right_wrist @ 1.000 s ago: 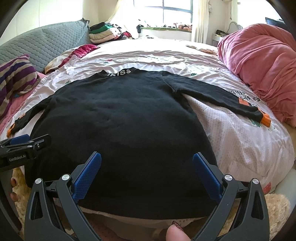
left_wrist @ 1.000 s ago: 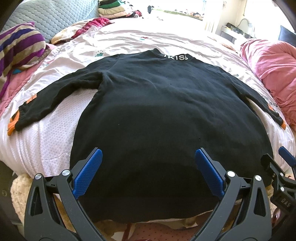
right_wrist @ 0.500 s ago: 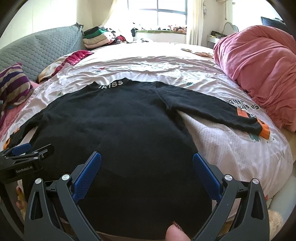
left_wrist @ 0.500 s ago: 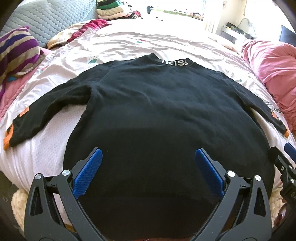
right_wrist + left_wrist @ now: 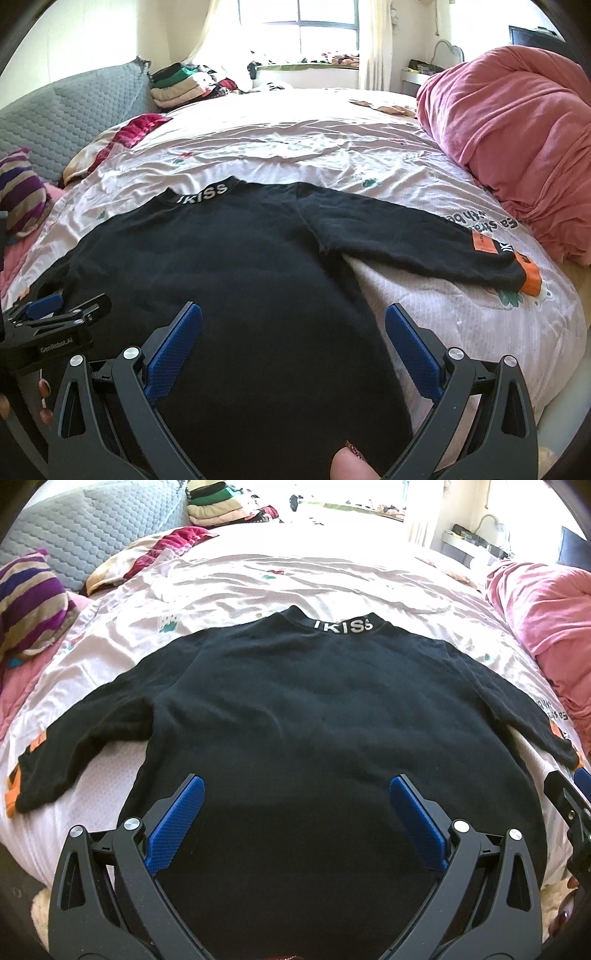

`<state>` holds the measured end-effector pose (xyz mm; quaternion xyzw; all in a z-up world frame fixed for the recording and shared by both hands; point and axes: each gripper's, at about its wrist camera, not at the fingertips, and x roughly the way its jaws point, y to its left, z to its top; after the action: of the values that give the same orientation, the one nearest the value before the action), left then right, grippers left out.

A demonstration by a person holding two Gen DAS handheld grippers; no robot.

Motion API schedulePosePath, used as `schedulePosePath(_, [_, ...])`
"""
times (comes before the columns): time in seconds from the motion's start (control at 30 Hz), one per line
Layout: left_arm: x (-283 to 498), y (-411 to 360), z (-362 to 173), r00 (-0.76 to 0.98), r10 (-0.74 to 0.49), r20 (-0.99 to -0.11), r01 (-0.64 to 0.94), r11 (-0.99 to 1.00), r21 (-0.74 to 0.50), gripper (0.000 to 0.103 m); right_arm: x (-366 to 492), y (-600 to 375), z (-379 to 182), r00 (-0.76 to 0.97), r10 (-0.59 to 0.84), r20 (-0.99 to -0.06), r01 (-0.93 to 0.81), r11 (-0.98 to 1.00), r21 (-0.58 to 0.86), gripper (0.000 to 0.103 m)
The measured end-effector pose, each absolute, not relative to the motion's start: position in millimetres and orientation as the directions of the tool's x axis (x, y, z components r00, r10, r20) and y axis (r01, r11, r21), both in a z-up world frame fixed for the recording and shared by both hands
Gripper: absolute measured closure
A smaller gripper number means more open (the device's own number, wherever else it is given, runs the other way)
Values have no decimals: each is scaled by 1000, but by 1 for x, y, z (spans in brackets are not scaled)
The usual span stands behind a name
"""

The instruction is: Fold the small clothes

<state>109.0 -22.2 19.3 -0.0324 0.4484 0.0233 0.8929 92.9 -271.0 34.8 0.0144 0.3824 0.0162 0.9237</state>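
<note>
A black long-sleeved sweater [image 5: 317, 716] lies flat on the bed, back up, its white-lettered collar [image 5: 341, 626] at the far end and both sleeves spread out. Orange cuffs mark the left sleeve [image 5: 14, 786] and the right sleeve [image 5: 528, 273]. My left gripper [image 5: 295, 794] hovers open over the sweater's lower left part, nothing between its blue pads. Over the lower right part my right gripper [image 5: 293, 319] is open too, also empty. Each gripper shows at the edge of the other's view: the right gripper [image 5: 576, 797] and the left gripper [image 5: 55, 314].
The sweater rests on a pale pink bedsheet [image 5: 295, 576]. A pink duvet [image 5: 517, 140] is heaped at the right. A striped pillow [image 5: 33, 602] and a grey quilted headboard [image 5: 74, 110] lie left. Folded clothes [image 5: 177, 85] are stacked at the far end.
Both grippers have moved forward over the sweater and lifted slightly, so the hem has passed under them. The sweater has not moved. Both stay open.
</note>
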Motion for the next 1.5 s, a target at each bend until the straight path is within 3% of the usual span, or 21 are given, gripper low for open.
schedulePosePath(0.57, [155, -61, 33, 609, -2, -793, -17, 1000, -16, 8, 150, -318, 52, 726, -40, -687, 84, 996, 31, 4])
schedulePosePath(1.5, [223, -109, -12, 537, -5, -843, 36, 999, 17, 8, 173, -453, -9, 582, -250, -774, 454, 889, 55, 4])
